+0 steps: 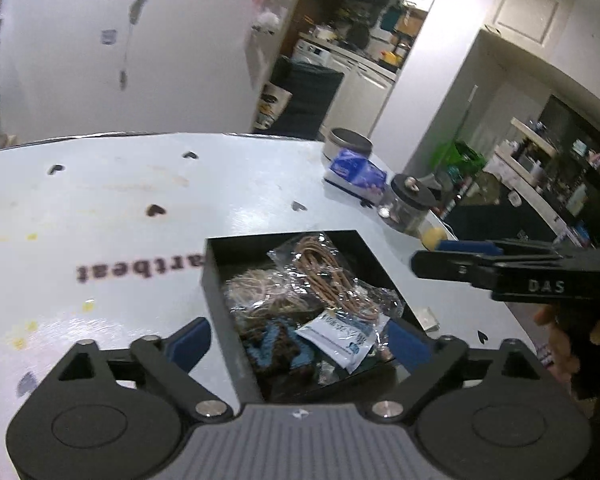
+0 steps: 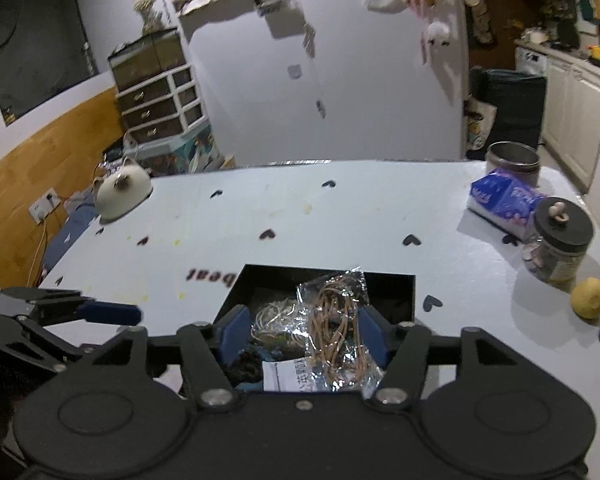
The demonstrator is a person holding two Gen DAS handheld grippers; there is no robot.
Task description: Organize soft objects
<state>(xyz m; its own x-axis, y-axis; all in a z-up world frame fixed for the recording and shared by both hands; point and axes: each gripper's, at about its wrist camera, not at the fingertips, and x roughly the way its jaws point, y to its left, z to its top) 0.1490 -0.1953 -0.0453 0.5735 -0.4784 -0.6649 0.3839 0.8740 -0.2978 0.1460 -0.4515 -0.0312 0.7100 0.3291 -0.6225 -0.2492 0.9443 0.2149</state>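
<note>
A black open box (image 1: 216, 280) sits on the white table. It holds clear bags of tan rubber bands (image 1: 324, 276), a white packet (image 1: 340, 338) and a blue-brown knitted piece (image 1: 276, 344). My left gripper (image 1: 300, 344) hovers above the box's near end, jaws wide and empty. The right wrist view shows the same box (image 2: 392, 292) and the tan-band bag (image 2: 336, 320), which lies in the box below my right gripper (image 2: 304, 336); its pads stand apart from the bag. The right gripper (image 1: 456, 256) also shows at the right edge, and the left gripper's blue pad (image 2: 108, 312) at the left.
At the table's right side stand a tissue pack (image 2: 504, 196), a black-lidded glass jar (image 2: 560, 240), a metal tin (image 2: 512, 162) and a yellow fruit (image 2: 588, 298). A white kettle (image 2: 120, 192) sits at the far left corner. A hand (image 1: 560, 340) holds the right gripper.
</note>
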